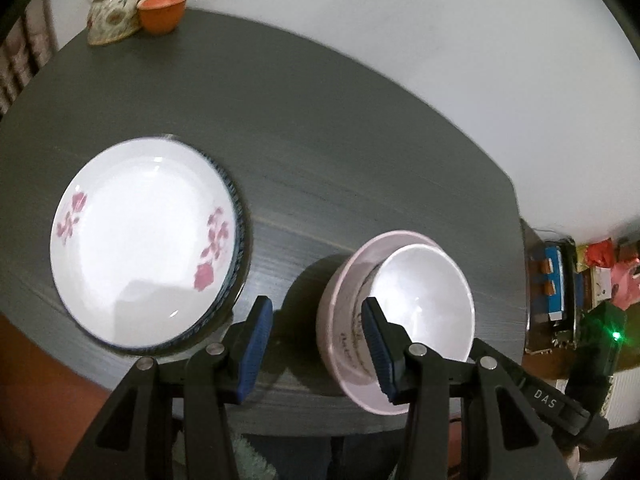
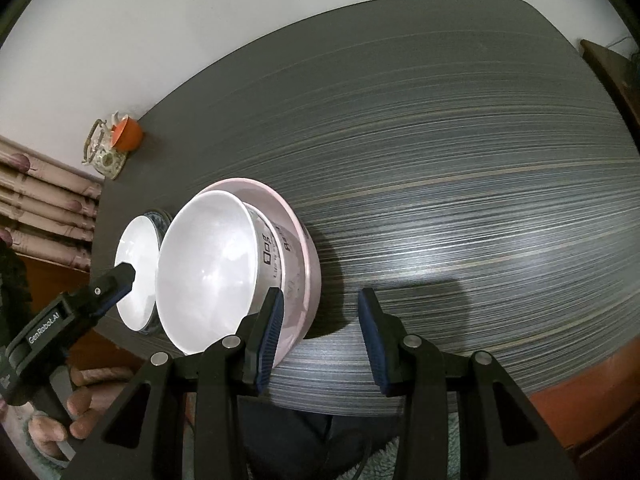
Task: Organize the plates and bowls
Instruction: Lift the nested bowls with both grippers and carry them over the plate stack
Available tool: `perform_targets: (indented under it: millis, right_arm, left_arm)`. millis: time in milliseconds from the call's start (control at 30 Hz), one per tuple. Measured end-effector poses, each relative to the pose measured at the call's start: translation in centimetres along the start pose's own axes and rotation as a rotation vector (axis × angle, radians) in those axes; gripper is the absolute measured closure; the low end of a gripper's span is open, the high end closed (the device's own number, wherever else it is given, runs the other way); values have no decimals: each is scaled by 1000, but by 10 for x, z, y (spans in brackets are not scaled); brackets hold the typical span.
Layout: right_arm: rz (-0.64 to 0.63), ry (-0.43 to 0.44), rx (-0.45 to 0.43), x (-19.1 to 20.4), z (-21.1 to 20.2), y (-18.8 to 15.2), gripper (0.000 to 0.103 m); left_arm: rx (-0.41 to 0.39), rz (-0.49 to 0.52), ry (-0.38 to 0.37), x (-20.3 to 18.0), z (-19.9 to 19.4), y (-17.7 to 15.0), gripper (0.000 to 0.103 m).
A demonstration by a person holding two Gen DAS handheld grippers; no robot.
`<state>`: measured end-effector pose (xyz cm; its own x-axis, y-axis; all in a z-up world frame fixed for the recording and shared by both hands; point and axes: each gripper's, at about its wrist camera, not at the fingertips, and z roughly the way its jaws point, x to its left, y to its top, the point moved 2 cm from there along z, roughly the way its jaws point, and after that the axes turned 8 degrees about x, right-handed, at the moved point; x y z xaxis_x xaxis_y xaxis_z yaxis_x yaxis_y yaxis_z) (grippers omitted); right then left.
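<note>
A: Blue pads of the left tool (image 1: 316, 350) sit closest to the lens, spread wide, nothing between them. Right tool (image 2: 320, 336) same story: jaws apart, empty.

B: Where's the crockery?

A: White bowl (image 1: 424, 304) is nested in the pink bowl (image 1: 334, 320), both near the front edge of the desk (image 1: 320, 140). Stack of plates, the flowered plate (image 1: 144, 236) on top w/ a blue-rimmed one under it, sits just beside the bowls, to their left.

B: Which tool's nearer the bowls?

A: Both close. Left tool's right pad overlaps the pink bowl's near rim in its view; can't tell if it's touching or just in front. Right tool has the bowls off to its left, its left pad by the pink rim, gap itself over bare desk. From the right wrist view the left tool (image 2: 120, 276) pokes in over the plates.

B: So the task?

A: Looks mostly sorted, imo: bowls nested, plates stacked, two groups. White bowl sits tilted in the pink one though, not flush. If anything's left, prob straightening it or shifting a stack. Bowls lie right of the left tool's centre line, left of the right tool's, so either must slide sideways to straddle a rim.

B: Other stuff?

A: Teapot (image 1: 116, 8) & orange cup (image 1: 162, 10) at the far corner, well apart.
</note>
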<state>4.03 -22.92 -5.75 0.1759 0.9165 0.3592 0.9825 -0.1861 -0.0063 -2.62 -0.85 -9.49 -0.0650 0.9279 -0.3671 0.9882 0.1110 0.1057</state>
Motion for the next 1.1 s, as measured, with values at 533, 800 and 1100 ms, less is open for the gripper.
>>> perform_targets:
  millis: [533, 800, 1100]
  right_arm:
    - [-8, -73, 57, 8, 22, 6, 65]
    - [-17, -112, 86, 12, 36, 10, 65]
    - [-9, -120, 94, 14, 47, 14, 65]
  left_arm:
    - [131, -16, 55, -4, 35, 2, 56]
    - [133, -24, 77, -4, 44, 3, 56]
    - [123, -4, 95, -5, 50, 2, 56]
